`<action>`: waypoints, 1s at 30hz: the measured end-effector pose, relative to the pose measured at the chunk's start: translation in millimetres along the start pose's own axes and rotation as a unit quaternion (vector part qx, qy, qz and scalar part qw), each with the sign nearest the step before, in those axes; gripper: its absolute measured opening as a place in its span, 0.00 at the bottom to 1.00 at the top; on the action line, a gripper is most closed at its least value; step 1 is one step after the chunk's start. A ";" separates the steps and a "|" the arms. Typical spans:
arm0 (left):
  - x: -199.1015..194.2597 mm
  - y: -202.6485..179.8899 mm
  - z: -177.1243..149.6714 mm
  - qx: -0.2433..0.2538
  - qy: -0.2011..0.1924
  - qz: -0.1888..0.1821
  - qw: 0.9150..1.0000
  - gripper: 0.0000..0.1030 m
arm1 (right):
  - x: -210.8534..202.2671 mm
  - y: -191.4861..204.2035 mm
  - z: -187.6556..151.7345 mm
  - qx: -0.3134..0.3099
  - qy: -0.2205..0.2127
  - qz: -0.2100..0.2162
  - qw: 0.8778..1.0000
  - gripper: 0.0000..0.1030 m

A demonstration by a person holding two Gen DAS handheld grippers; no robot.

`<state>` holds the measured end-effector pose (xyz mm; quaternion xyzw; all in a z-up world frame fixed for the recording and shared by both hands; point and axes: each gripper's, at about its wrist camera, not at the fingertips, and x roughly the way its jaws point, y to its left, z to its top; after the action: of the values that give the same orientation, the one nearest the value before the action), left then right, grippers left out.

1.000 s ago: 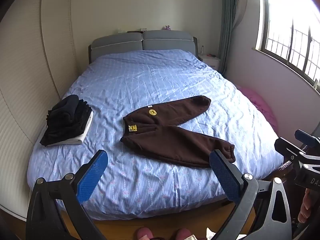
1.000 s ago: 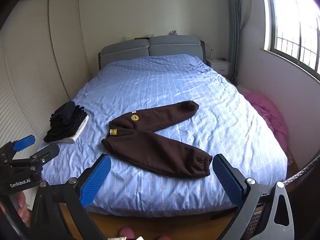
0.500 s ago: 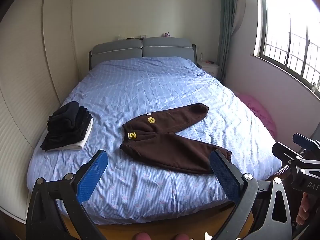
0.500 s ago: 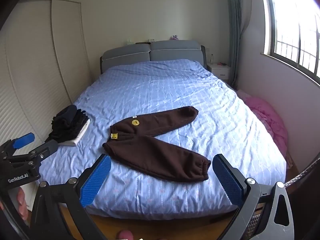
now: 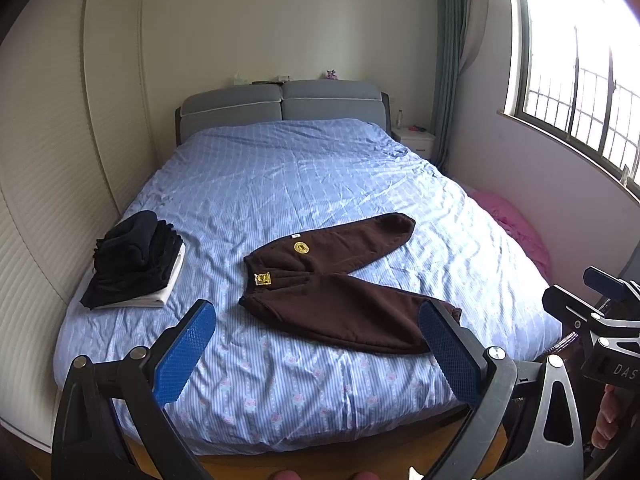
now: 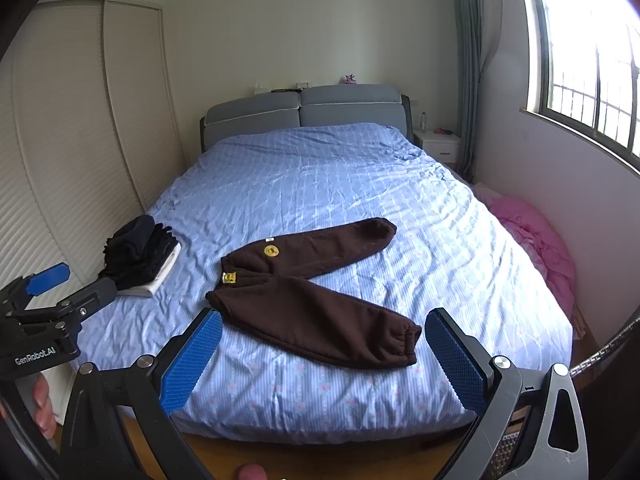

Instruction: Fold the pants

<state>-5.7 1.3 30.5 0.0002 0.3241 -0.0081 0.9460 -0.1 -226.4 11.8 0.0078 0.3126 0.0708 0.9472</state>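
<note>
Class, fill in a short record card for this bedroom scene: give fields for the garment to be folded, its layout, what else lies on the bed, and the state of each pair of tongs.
garment: brown pants
layout: flat on the blue bed, legs spread in a V, waistband toward the left
badges: two yellow, near the waistband
also on bed: dark folded clothes on a white item, left edge
left tongs: open, empty
right tongs: open, empty
folding: not yet begun

- Dark brown fleecy cloth pants (image 5: 340, 280), matt and soft, at frame centre.
- Light blue striped cotton bedsheet (image 5: 304, 184), creased, faintly sheened.
- Grey upholstered fabric headboard (image 5: 280, 108), upper centre.
- Blue textured rubbery pads (image 6: 192, 364) on matt black plastic fingers, lower frame.
</note>
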 end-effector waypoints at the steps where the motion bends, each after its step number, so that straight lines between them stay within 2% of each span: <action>1: -0.8 0.3 -0.6 0.000 -0.001 0.000 1.000 1.00 | -0.1 0.0 0.3 0.000 0.000 0.000 1.000 1.00; 30: 5.5 -6.8 2.6 0.004 0.001 -0.007 1.000 1.00 | -2.3 -3.5 2.4 -0.001 -0.005 -0.001 1.000 1.00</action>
<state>0.1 -5.6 29.2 0.0016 0.3248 -0.0159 0.9456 0.0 -230.1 14.9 0.0072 0.3082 0.0703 0.9487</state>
